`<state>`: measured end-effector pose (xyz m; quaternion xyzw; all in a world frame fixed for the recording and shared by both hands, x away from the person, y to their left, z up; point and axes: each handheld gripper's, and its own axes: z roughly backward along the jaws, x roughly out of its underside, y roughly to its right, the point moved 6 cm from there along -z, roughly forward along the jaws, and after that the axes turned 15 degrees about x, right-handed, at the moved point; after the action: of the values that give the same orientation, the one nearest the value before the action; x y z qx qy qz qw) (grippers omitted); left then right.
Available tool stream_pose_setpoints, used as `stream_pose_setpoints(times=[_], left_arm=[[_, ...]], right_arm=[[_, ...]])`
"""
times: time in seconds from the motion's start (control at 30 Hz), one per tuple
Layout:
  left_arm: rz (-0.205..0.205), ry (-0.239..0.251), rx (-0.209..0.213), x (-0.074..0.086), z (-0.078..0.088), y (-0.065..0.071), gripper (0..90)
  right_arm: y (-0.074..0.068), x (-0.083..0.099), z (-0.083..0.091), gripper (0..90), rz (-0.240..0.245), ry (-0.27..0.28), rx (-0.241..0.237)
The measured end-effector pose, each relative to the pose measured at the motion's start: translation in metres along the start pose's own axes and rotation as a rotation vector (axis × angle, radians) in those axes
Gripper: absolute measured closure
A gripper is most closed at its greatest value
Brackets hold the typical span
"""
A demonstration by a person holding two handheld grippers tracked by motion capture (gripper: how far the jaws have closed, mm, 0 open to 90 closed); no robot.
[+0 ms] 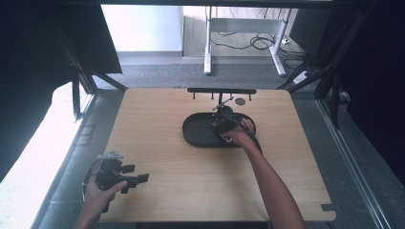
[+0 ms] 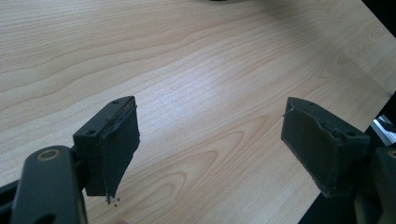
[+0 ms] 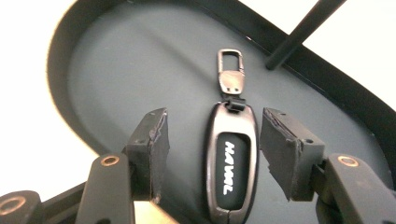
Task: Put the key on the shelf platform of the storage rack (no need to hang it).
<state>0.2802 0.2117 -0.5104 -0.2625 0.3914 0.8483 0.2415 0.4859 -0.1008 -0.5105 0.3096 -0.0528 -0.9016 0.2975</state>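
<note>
A dark car key fob with white lettering and a metal clip lies in a black oval tray. My right gripper stands open over the tray, its pads on either side of the fob without touching it. In the high view that right gripper hovers over the tray at the table's middle back. My left gripper is open near the table's front left corner, above bare wood, and its pads hold nothing.
A black rack with small hooks on a thin post stands just behind the tray. A small round dark disc lies near it. The wooden table has broad bare room in front and at both sides.
</note>
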Motion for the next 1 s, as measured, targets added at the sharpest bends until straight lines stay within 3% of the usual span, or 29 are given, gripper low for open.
stream_pose_setpoints(times=[0.27, 0.53, 0.83, 0.9, 1.0], left_arm=[[-0.002, -0.001, -0.003, 0.0, -0.001, 0.0, 19.5], [-0.003, -0.008, -0.005, 0.0, -0.003, 0.0, 19.5], [-0.006, -0.023, -0.008, 0.002, -0.008, 0.001, 19.5], [-0.005, -0.024, -0.011, 0.002, -0.009, 0.002, 19.6], [-0.004, -0.026, -0.012, 0.002, -0.009, 0.001, 19.5]], right_arm=[[-0.004, 0.005, 0.024, 42.6, 0.01, 0.048, -0.028], [-0.009, 0.022, 0.048, 42.3, 0.018, 0.11, -0.067], [-0.013, 0.06, 0.07, 42.1, 0.0, 0.149, -0.11], [-0.014, 0.081, 0.076, 41.9, -0.001, 0.158, -0.118], [-0.014, 0.095, 0.078, 41.9, -0.018, 0.161, -0.113]])
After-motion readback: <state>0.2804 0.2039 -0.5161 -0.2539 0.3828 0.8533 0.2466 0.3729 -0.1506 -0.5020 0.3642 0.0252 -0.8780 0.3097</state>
